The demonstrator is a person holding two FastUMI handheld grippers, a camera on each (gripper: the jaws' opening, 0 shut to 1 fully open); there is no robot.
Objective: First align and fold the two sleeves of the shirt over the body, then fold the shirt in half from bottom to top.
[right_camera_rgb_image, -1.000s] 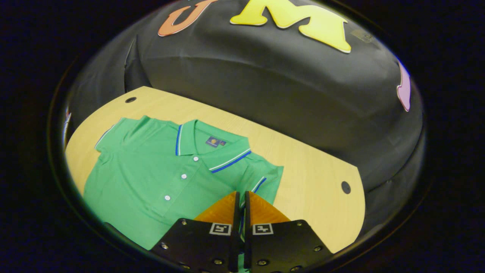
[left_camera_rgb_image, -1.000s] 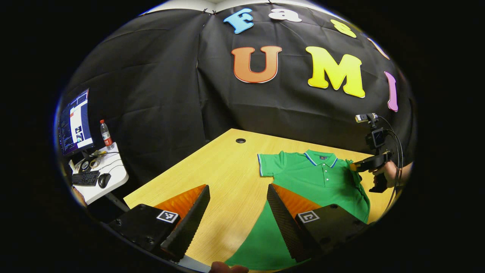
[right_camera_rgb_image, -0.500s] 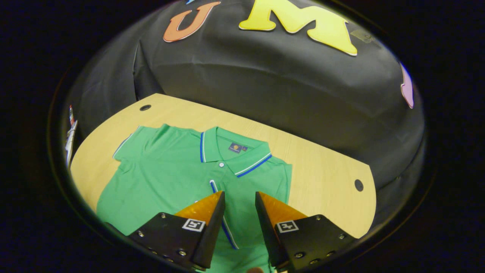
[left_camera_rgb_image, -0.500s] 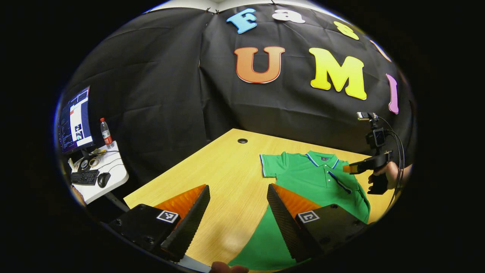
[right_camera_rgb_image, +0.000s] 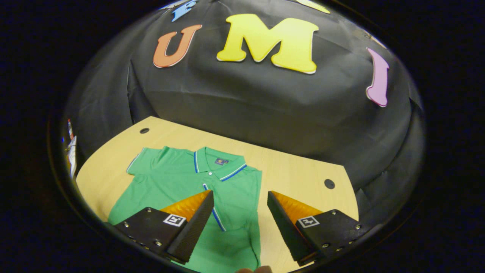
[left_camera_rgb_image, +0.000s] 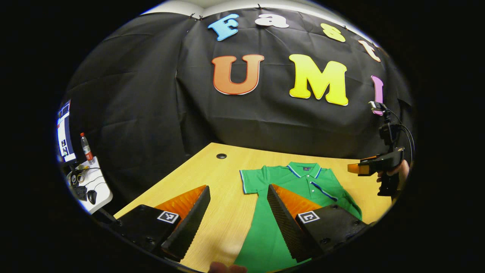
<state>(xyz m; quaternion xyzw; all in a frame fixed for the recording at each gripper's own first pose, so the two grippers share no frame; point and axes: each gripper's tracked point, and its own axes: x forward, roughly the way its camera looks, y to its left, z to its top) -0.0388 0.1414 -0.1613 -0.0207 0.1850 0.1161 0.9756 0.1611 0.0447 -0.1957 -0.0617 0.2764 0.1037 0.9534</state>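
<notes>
A green polo shirt (left_camera_rgb_image: 299,182) with blue-and-white trim lies face up on the wooden table (left_camera_rgb_image: 212,178), collar toward the wall. In the right gripper view the shirt (right_camera_rgb_image: 178,178) has one sleeve folded over the body, its trimmed cuff (right_camera_rgb_image: 215,214) lying along the chest. The other sleeve (right_camera_rgb_image: 138,163) lies spread out flat. My right gripper (right_camera_rgb_image: 240,193) hovers open above the shirt's folded side with nothing between its fingers. It also appears in the left gripper view as the right gripper (left_camera_rgb_image: 354,168), held by a hand (left_camera_rgb_image: 396,172) above the table. My left gripper (left_camera_rgb_image: 238,187) is open over the table beside the shirt's hem.
A side desk (left_camera_rgb_image: 93,189) at the far left carries a monitor (left_camera_rgb_image: 63,131), a bottle (left_camera_rgb_image: 86,146) and a mouse. The table has cable holes (left_camera_rgb_image: 221,156) (right_camera_rgb_image: 329,184) near its back corners. The black cloth wall stands close behind the table.
My right gripper opened and let go of the sleeve, which now lies folded over the body, then rose and drew back. My left gripper stayed open and shifted slightly.
</notes>
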